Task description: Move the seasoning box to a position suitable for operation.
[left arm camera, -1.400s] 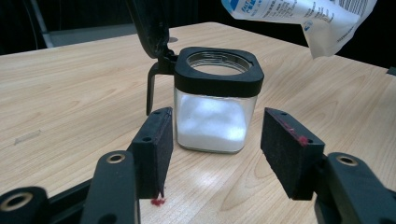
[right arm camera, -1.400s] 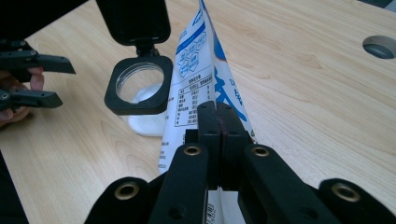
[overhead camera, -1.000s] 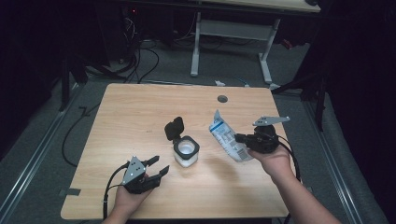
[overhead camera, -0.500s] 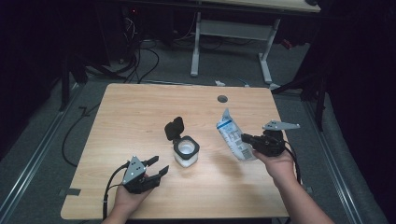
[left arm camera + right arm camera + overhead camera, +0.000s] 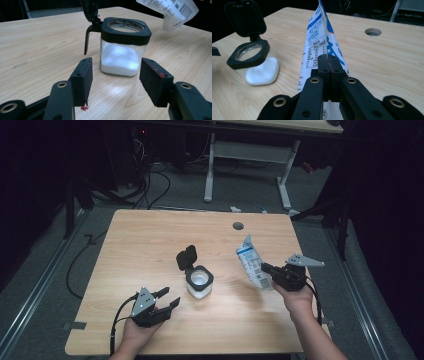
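Glass jar, lid flipped open, part full of white powder. Pouch right of jar, pinched in right gripper. Left gripper released, just near-left of jar.

High view overhead facing forward, gripper views close, low, sharing jar

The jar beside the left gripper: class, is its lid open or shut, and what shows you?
Open. The jar has its hinged black lid flipped up behind the mouth, so its round opening and the white powder inside show.
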Available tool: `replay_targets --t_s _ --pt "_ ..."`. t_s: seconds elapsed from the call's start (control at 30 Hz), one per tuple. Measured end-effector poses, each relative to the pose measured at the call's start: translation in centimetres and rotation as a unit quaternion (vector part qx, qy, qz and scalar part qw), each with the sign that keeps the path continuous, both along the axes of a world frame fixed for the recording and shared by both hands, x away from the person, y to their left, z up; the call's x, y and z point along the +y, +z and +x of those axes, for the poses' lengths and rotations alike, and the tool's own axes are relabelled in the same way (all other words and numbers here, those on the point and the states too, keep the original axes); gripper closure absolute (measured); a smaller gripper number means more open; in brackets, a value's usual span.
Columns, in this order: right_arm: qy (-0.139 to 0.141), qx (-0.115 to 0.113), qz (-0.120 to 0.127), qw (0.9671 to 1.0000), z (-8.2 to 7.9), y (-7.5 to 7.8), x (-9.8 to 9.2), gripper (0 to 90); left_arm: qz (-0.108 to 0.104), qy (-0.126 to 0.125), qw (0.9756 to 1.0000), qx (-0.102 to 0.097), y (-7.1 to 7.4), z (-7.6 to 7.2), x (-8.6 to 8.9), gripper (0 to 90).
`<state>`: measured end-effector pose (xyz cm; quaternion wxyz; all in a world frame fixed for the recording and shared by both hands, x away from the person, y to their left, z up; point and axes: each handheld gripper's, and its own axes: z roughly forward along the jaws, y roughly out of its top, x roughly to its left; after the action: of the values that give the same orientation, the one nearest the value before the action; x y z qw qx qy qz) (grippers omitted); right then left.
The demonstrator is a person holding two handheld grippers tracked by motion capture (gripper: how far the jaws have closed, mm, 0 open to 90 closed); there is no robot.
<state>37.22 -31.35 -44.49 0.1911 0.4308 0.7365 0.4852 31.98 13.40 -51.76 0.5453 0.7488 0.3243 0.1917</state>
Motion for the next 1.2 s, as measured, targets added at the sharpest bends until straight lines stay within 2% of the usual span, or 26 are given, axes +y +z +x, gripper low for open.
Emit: replay_targets --t_s 0.1,0.33,0.43,0.73,0.9,1.2 --pt "-0.003 -0.016 -0.003 0.9999 0.1 -0.3 0.0 90.0 0.003 0.000 1.0000 -0.001 0.0 0.0 -0.1 44.2" --pt "-0.019 -0.048 0.022 0.9984 0.8 -1.2 0.0 90.0 0.001 0.000 1.0000 -0.001 0.0 0.0 0.0 44.2" --pt "-0.023 -0.058 0.025 0.9977 1.0 -1.5 0.0 90.0 0.000 0.002 1.0000 0.000 0.0 0.0 0.1 44.2" --pt "-0.045 -0.060 0.026 0.9969 2.6 -3.0 -0.1 90.0 0.003 -0.002 1.0000 0.003 0.0 0.3 -0.1 44.2" --pt "-0.054 -0.065 0.035 0.9958 3.4 -3.6 -0.4 90.0 0.005 -0.002 1.0000 0.005 -0.1 0.3 -0.1 44.2" --pt "-0.057 -0.071 0.024 0.9956 3.4 -4.4 -0.7 90.0 0.005 -0.002 1.0000 0.005 -0.1 0.3 -0.1 44.2"
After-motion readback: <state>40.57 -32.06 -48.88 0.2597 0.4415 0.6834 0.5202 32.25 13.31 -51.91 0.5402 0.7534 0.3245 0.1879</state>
